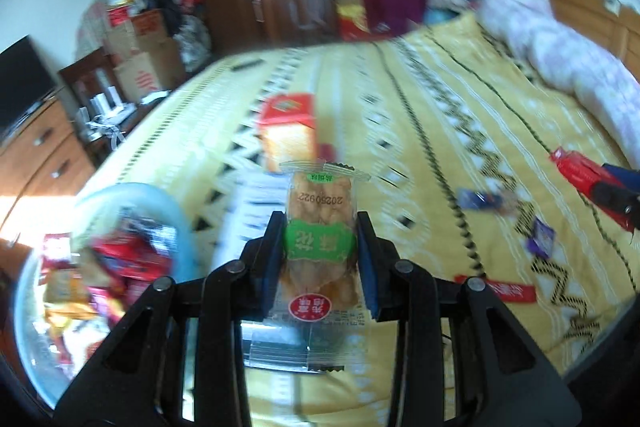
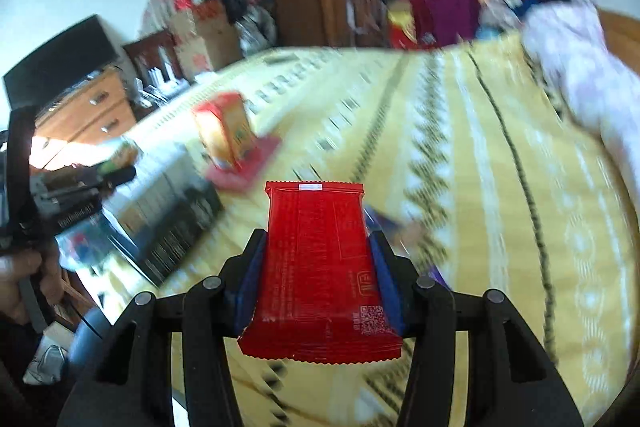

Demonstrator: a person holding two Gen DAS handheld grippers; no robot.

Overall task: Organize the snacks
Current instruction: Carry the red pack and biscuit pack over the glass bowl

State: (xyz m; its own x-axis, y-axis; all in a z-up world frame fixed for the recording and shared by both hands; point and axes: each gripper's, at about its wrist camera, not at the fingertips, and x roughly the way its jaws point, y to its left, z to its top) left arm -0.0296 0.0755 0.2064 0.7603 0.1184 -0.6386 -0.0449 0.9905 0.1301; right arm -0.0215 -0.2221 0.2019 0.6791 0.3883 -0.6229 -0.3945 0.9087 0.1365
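Snacks are in both my tools: my left gripper (image 1: 320,227) pinches a clear packet of fried dough twists (image 1: 319,227) with a green label, and my right gripper (image 2: 318,251) clamps a red snack packet (image 2: 316,259). Both hang above the yellow bedspread (image 1: 460,131). A blue bowl (image 1: 176,211) of wrapped snacks sits at lower left, a red-topped box (image 1: 289,129) stands ahead, and small packets lie scattered to the right.

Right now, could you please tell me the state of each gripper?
Left gripper: shut on a clear snack packet with a green label.
Right gripper: shut on a red snack packet.
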